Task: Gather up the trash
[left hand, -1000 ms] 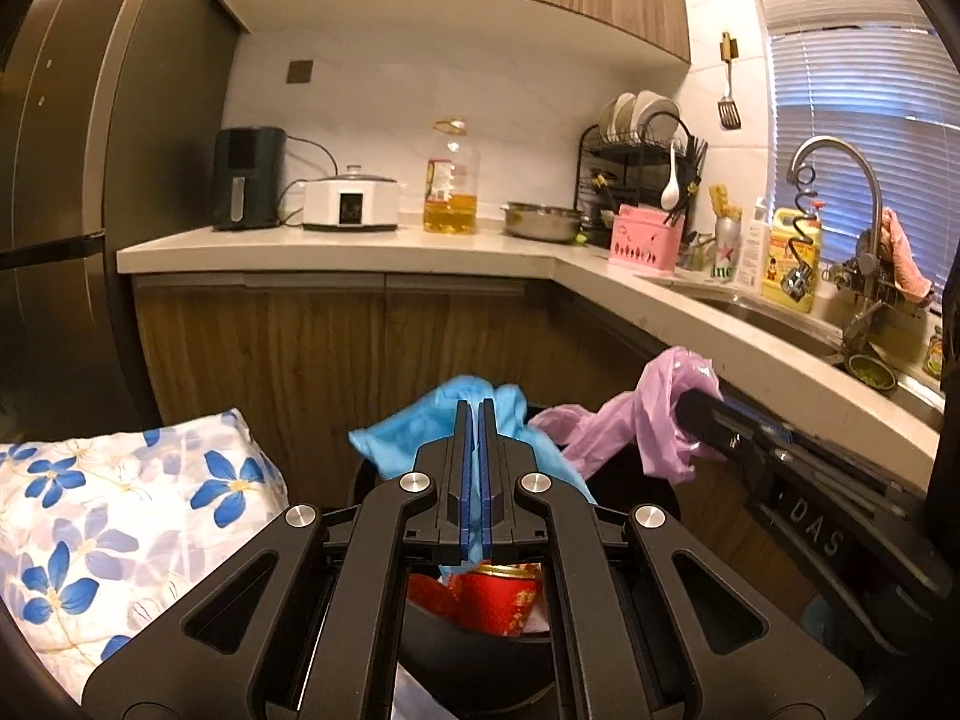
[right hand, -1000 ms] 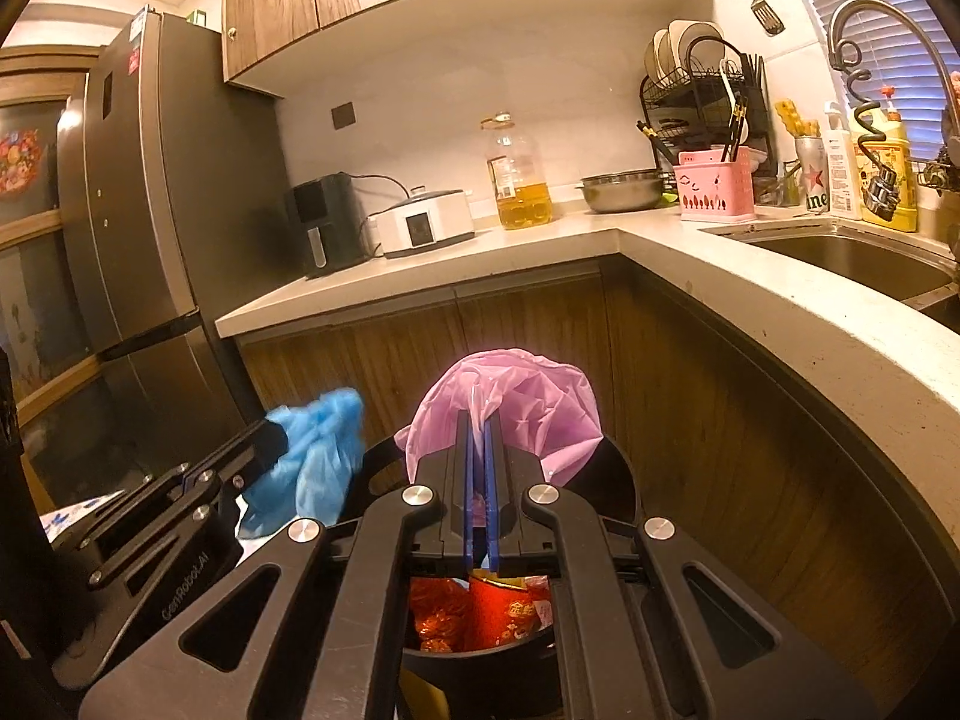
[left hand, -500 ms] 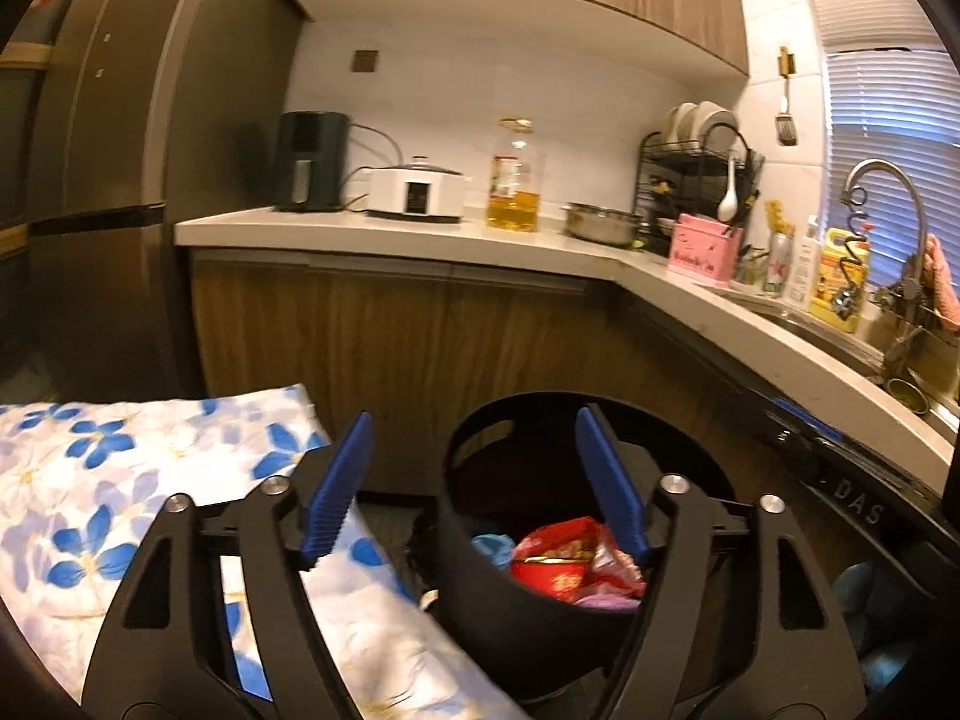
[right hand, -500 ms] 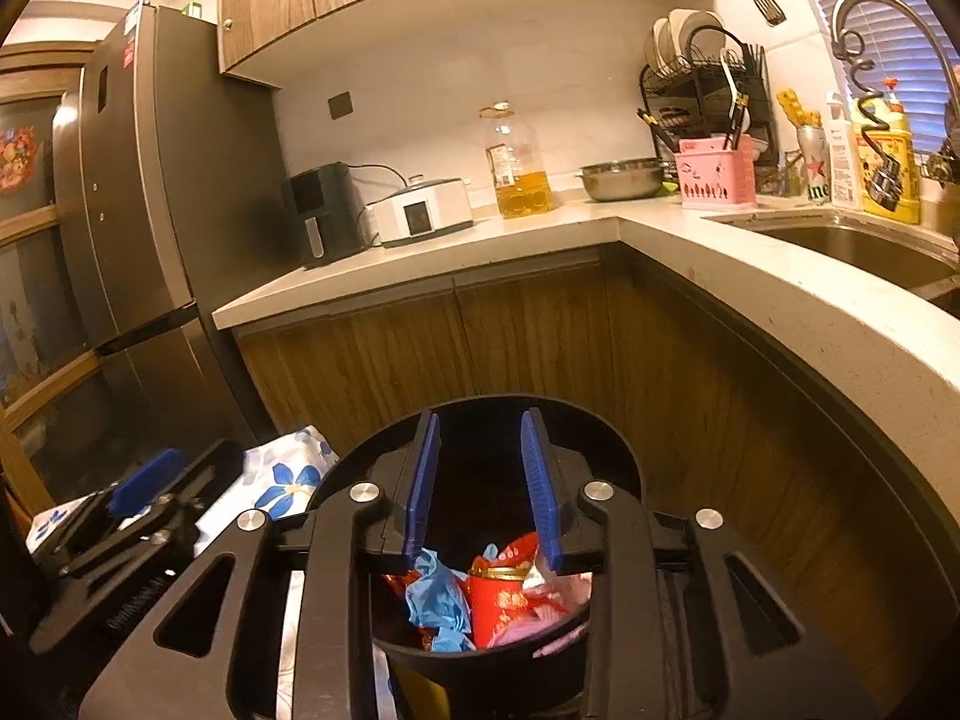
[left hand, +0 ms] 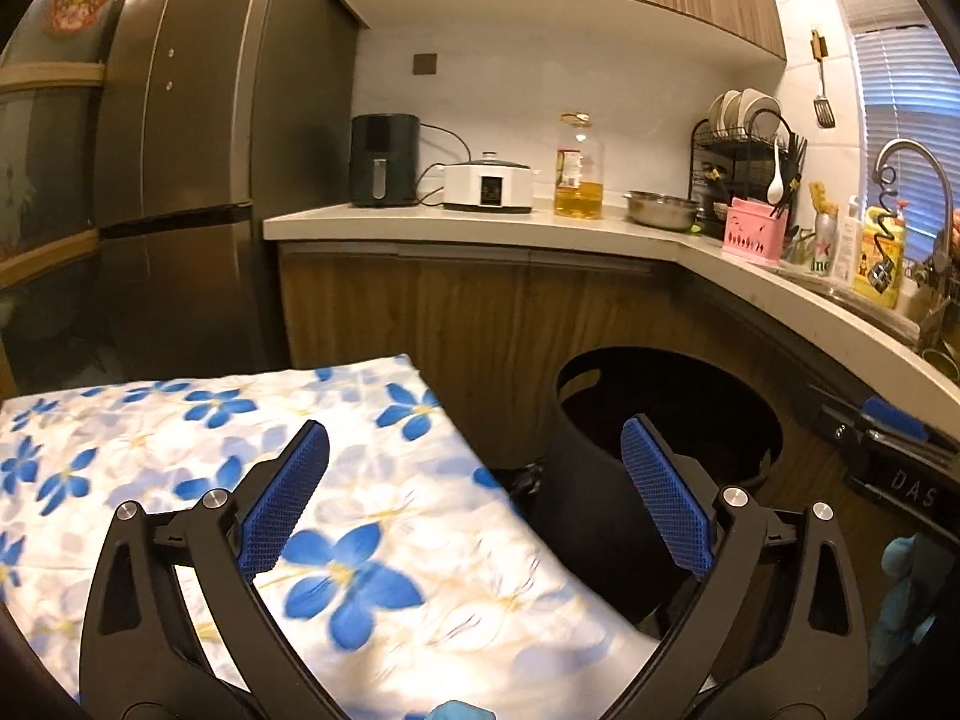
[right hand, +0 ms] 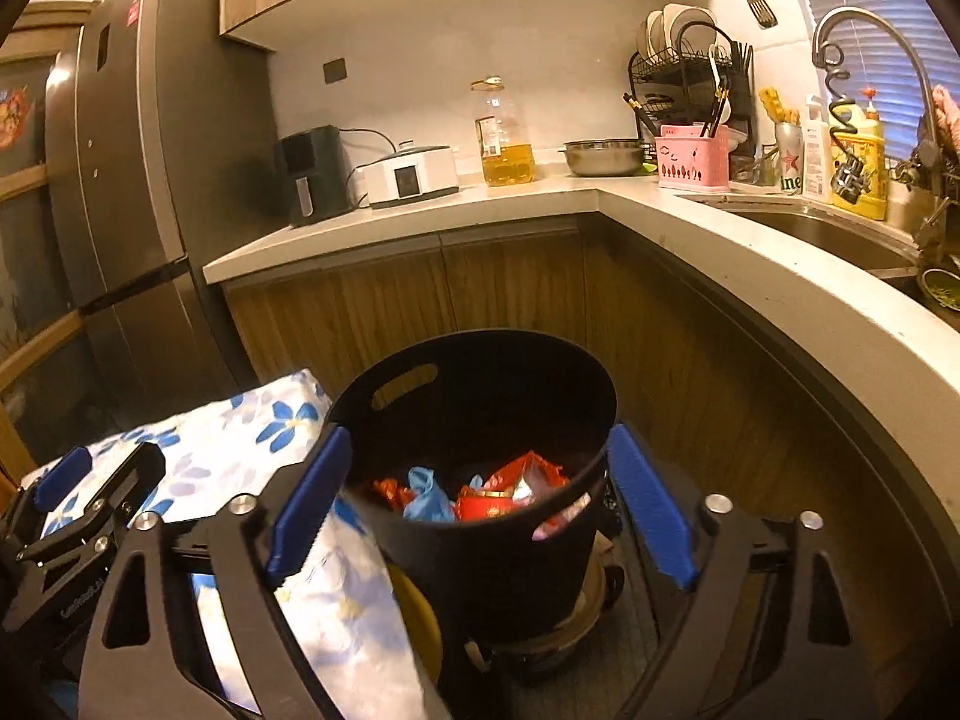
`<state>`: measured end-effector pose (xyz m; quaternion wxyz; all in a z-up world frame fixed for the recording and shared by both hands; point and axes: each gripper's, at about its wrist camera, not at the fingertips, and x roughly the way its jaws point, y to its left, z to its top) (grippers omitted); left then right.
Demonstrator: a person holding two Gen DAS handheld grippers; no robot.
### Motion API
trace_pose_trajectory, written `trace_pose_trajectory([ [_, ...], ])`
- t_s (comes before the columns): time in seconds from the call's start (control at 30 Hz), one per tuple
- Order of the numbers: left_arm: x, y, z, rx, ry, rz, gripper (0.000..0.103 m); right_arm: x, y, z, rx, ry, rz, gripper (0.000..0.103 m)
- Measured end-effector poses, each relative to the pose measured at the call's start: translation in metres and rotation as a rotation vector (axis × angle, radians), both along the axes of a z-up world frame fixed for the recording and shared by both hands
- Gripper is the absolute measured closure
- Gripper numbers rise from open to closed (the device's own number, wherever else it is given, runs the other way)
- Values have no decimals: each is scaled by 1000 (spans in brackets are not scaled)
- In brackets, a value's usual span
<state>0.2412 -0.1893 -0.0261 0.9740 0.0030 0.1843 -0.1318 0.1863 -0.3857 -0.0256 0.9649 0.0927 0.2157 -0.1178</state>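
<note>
A black bin (right hand: 498, 564) stands on the floor by the wooden cabinets. Inside it lie a crumpled blue bag (right hand: 427, 495), a red can (right hand: 489, 504) and red wrappers. My right gripper (right hand: 480, 507) hovers over the bin's near rim. Its jaws are opening wide and nothing is between the pads. My left gripper (left hand: 477, 498) is to the left, over the edge of the flower-print cloth (left hand: 360, 540), with the bin (left hand: 672, 396) to its right. Its jaws are also opening and hold nothing. Each gripper shows at the edge of the other's view.
The cloth-covered surface (right hand: 240, 438) touches the bin's left side. A curved countertop (right hand: 750, 276) wraps around behind and to the right, with a sink (right hand: 840, 240), dish rack, oil bottle and cookers on it. A tall fridge (left hand: 180, 180) stands at the left.
Both grippers were shut, the left on a blue bag and the right on a pink one. Both opened, the bags fell into the bin, and the left gripper swung left over the cloth.
</note>
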Motion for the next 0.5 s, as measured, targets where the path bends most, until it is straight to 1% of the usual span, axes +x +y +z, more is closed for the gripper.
trace_pose_trajectory([
  [0.07, -13, 10, 3, 10, 1, 8, 6, -7, 9, 2, -9, 7, 3, 15],
  [0.33, -58, 51, 11, 6, 7, 17, 6, -48, 44, 6, -42, 47, -27, 14],
  [0.5, -83, 66, 11, -1, 26, -3, 6, -79, 63, 12, -44, 18, -26, 14],
])
